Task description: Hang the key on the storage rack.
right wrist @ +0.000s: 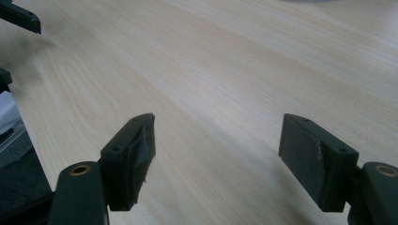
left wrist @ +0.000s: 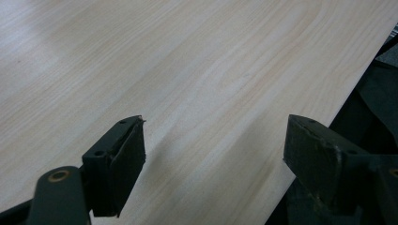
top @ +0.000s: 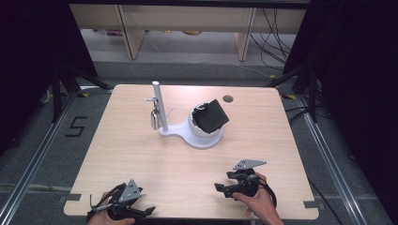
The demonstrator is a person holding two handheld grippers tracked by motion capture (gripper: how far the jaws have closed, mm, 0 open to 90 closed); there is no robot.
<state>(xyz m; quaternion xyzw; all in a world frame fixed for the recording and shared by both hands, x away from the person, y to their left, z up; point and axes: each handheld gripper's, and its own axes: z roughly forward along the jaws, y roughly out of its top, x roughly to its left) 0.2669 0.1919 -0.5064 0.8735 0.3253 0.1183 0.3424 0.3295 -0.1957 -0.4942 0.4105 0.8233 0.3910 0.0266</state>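
Observation:
My left gripper (top: 143, 208) rests at the table's near left corner, held by a hand at the bottom edge. In the left gripper view its black jaws stand wide apart over bare wood, and the left gripper (left wrist: 213, 140) has nothing between them. My right gripper (top: 224, 183) sits near the front edge right of centre, jaws pointing left. Its own view shows the right gripper (right wrist: 216, 140) open and empty above the tabletop. At the top left of that view is a dark tip of the left gripper (right wrist: 19, 16).
A white stand with an upright post (top: 156, 105) stands mid-table, a small metal item (top: 154, 118) hanging from it. Its round white base (top: 202, 139) carries a tilted black square object (top: 212, 115). A cable hole (top: 228, 98) lies behind. The table edge (left wrist: 328, 126) runs close by the left gripper.

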